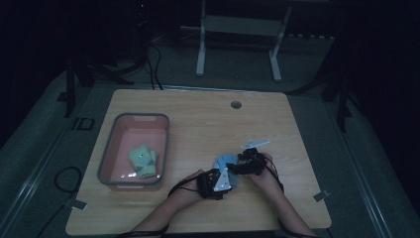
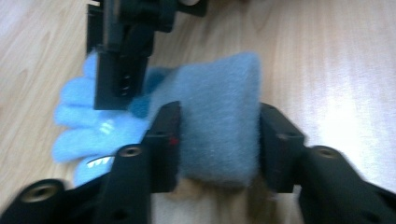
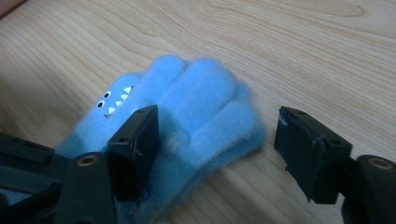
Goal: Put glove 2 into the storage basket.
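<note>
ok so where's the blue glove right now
In the high view the blue glove lies on the table right of the pink bin, its cuff between the left gripper jaws.

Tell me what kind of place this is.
Probably a lab or recording room: a bare wooden table on grey floor, floor cables, and a pink bin with gloves set out for practice.

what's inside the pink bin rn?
A green glove lies in the pink bin, near its front right corner, on the bare floor. Whether anything is under the glove is hidden; the frame is dim.
</note>
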{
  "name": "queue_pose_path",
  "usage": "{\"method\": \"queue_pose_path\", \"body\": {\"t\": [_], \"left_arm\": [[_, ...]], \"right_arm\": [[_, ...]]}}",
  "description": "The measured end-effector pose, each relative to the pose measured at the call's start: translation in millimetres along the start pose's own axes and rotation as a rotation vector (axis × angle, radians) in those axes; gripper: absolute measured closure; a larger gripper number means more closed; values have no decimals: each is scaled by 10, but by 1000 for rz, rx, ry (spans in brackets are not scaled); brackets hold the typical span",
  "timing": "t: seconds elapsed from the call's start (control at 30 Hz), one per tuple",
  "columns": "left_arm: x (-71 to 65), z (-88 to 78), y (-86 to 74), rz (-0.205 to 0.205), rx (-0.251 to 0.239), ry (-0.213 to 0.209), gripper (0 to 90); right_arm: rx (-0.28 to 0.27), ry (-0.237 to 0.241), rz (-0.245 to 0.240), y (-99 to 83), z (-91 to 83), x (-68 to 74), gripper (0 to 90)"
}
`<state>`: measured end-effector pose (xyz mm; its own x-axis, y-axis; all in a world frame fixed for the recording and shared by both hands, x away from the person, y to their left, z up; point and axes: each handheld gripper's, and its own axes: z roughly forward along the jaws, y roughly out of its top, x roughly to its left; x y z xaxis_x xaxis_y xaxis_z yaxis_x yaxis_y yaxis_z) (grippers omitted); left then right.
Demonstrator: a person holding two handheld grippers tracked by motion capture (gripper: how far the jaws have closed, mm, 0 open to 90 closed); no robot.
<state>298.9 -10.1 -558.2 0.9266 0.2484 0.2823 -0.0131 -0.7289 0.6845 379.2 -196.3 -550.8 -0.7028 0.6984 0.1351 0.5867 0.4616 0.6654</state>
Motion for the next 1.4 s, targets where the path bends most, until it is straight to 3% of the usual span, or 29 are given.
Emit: {"method": "queue_pose_path", "body": {"t": [0.13,0.3,0.4,0.53,0.73,1.03,1.23,1.4], "left_arm": [[24,4,-5,-5,3,-13,645],[70,-11,-19,-31,-2,-40,715],[100,-16,-15,-39,4,-57,734],[151,-26,-23,-78,-1,-91,749],[209,-99,2,-95,22,-113,759],[289,-334,109,-86,16,-90,760],[359,-527,188,-57,38,-68,760],[418,-673,196,-57,45,-57,759]], "right_arm": [[-4,19,-4,-4,1,19,391],[8,78,-9,20,12,10,552],[23,126,9,37,30,-2,658],[38,154,31,58,51,-8,741],[27,186,71,87,33,-15,777],[-9,182,22,271,-111,91,788],[-47,200,5,427,-229,155,791],[-63,206,-17,563,-262,235,791]]}}
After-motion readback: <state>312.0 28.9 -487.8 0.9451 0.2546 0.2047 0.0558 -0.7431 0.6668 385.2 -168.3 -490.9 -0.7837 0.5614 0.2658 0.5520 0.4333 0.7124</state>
